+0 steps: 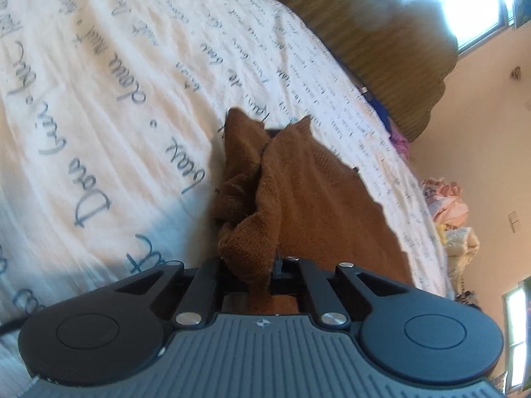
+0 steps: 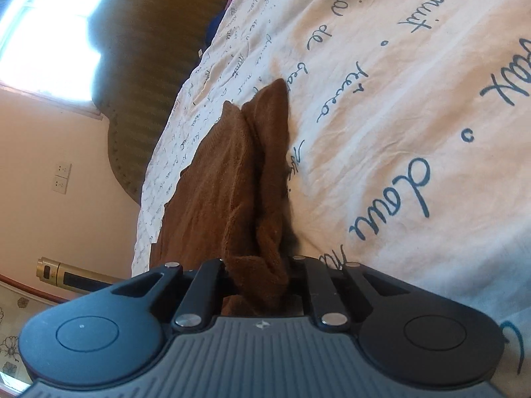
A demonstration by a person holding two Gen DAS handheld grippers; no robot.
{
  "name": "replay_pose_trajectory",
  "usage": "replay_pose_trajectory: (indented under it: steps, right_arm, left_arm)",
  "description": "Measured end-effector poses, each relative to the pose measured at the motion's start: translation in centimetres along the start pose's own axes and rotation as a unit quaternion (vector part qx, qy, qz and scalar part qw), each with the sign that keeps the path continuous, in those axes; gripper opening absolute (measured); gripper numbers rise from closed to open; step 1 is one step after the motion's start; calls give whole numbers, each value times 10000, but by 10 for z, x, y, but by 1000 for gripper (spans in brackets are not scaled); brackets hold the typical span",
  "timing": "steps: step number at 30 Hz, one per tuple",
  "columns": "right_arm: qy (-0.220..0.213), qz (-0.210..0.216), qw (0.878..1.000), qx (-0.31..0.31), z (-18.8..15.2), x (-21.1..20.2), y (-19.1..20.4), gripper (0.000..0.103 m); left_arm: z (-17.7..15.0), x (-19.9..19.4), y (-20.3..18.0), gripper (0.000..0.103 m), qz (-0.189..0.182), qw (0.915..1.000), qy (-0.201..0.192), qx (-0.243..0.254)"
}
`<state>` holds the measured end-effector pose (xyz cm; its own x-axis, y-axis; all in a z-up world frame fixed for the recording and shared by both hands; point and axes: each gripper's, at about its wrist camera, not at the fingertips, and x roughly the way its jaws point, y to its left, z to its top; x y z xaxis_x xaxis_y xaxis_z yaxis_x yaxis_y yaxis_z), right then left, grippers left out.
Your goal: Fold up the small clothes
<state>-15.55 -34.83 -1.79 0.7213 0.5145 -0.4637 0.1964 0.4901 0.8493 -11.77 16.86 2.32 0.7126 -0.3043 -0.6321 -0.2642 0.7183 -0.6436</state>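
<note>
A brown knitted garment (image 1: 308,199) lies on the white bed sheet with script writing (image 1: 116,99). In the left wrist view my left gripper (image 1: 270,132) is shut on a bunched edge of it; the cloth drapes over both fingers and hides them almost fully. In the right wrist view the same brown garment (image 2: 232,182) is pinched in my right gripper (image 2: 259,99), which is shut on a raised fold. The knit covers those fingers too, and gathers in a wad near the gripper's base.
An olive-brown striped blanket (image 1: 381,49) lies at the head of the bed under a bright window (image 1: 464,0). A heap of pale clothes (image 1: 454,219) sits beyond the bed's edge. Wall sockets (image 2: 61,177) and a gold-and-black cylinder (image 2: 66,273) show beside the bed.
</note>
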Motion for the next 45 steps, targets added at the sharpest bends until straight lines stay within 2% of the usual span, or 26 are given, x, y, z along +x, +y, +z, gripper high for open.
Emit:
replay_pose_trajectory:
  steps: [3,7,9,11,12,13,14,15,17,18,20,22,23,25,27,29,30,31,32,34,36,37,39,40,42,45]
  right_arm:
    - [126,124,9998,-121,-12,-18,11,9]
    - [437,-63,9990,-4,-34,-16,-6,10]
    - [310,131,9991,255,-35,-19,-11,14]
    - [297,44,9991,283,-24,-28,-4,34]
    - [88,-43,9999,99,-16,-36,2,41]
    - [-249,-128,9995,-155,-8,-46,9,57]
    - [-589,-212,9971,-421,1,-53,17,68]
    - [-823,-240,9943,-642,11,-56,24,70]
    - [-842,-327,9906,-1030,37,-44,43,70]
    - [-727,-391,9880,-1308,48,-31,55,70]
    - [-415,-684,9785,-1901,68,9,76,70]
    - [-156,-995,9697,-2225,84,53,87,70]
    - [-20,-1071,9670,-2310,91,72,89,69]
    - [215,-1349,9612,-2397,101,107,89,69]
    - [377,-1510,9542,-2553,104,133,89,69]
    - [354,-1472,9501,-2728,103,147,87,66]
    - [323,-1363,9477,-2868,100,150,87,56]
    - [385,-1311,9476,-2887,100,151,87,15]
    - [417,-1204,9519,-2785,102,152,84,8]
    - [134,-960,9554,-2789,104,137,87,8]
    - [-77,-957,9593,-2655,110,128,83,8]
    - [-79,-990,9625,-2525,113,128,76,8]
    - [22,-1168,9633,-2417,113,136,60,8]
    - [-78,-1085,9645,-2407,111,135,58,8]
    - [-129,-1124,9630,-2445,108,134,61,9]
    - [-171,-1432,9560,-2554,104,124,76,17]
  left_arm:
    - [9,-18,4,8,-123,9999,3,69]
    - [4,-7,24,13,318,9990,248,207]
    - [3,-9,29,18,165,9995,183,180]
    - [8,-22,24,21,96,9994,26,317]
    - [11,-32,20,35,150,9987,-189,448]
    - [15,-41,15,49,204,9966,-463,643]
    - [20,-49,11,55,268,9937,-723,816]
    - [26,-55,3,67,346,9890,-1045,988]
    - [39,-55,-14,71,334,9818,-1421,1219]
    - [48,-47,-28,71,267,9797,-1450,1361]
    - [61,-19,-55,75,223,9756,-1408,1667]
    - [72,23,-78,79,368,9745,-1124,1908]
    - [80,48,-86,79,372,9760,-788,1997]
    - [89,96,-99,71,592,9756,-337,2086]
    - [92,133,-108,71,783,9663,27,2452]
    - [91,161,-112,62,1131,9558,296,2697]
    - [91,170,-112,43,1287,9508,325,2798]
    - [89,171,-115,10,1311,9459,155,2963]
    - [89,170,-117,9,1281,9417,62,3109]
    - [88,163,-123,7,1340,9370,-258,3215]
    - [86,156,-128,7,1340,9290,-678,3382]
    - [85,159,-129,7,1411,9250,-744,3447]
    - [80,174,-126,7,1653,9212,-530,3483]
    - [77,181,-122,7,1756,9185,-493,3509]
    - [71,180,-125,8,1788,9092,-680,3698]
    - [68,157,-132,14,1608,9088,-859,3753]
